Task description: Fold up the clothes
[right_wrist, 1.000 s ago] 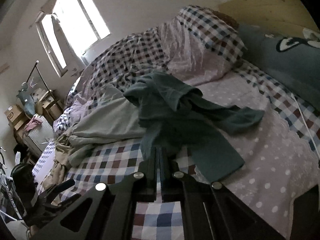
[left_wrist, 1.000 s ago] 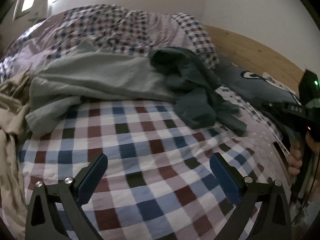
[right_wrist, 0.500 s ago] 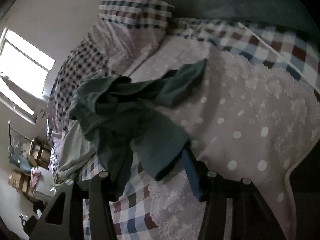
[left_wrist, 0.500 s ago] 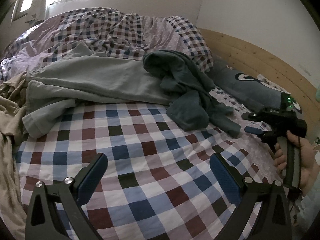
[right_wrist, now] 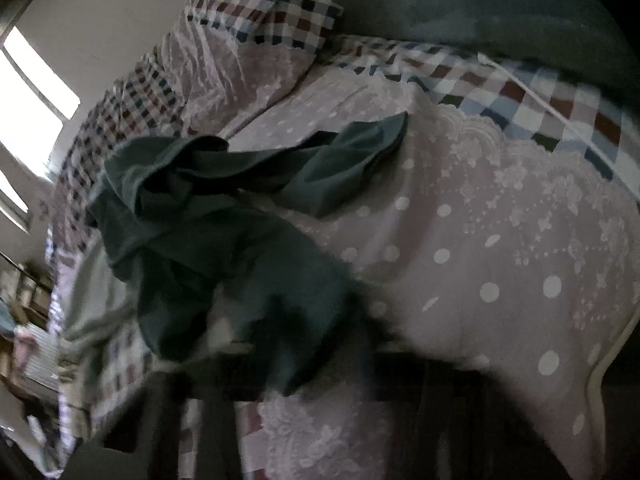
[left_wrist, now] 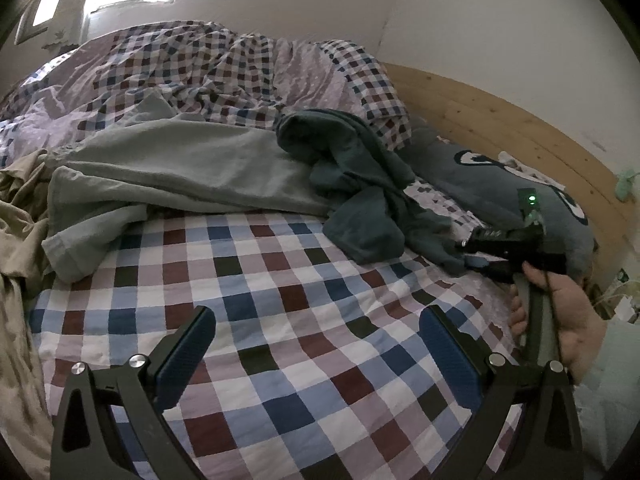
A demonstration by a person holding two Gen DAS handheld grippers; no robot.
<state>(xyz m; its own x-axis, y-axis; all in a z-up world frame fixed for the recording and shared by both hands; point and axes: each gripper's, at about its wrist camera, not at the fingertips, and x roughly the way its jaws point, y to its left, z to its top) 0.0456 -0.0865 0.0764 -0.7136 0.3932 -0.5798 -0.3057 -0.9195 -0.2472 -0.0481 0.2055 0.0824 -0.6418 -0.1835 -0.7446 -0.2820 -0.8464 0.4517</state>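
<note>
A: Left view first. How do the jaws stand?

B: The left gripper is spread wide, with only the checked quilt between its pads. The teal top lies crumpled well ahead of them and to the right, overlapping a grey top ahead to the left. A beige cloth is cut off at the left edge.

A: And the other one?

B: The right gripper sits far right, held by a hand. Its tips meet the teal top's near edge. They are small and dark there, so I cannot read the gap from here.

A: Right view?

B: It is blurred and dim. The teal top runs from ahead-left down into the spot where the jaws meet, hiding most of both fingers. The jaws have just been closing and are now pressed together, pinching that cloth. Dotted lilac quilt lies ahead to the right.
</note>
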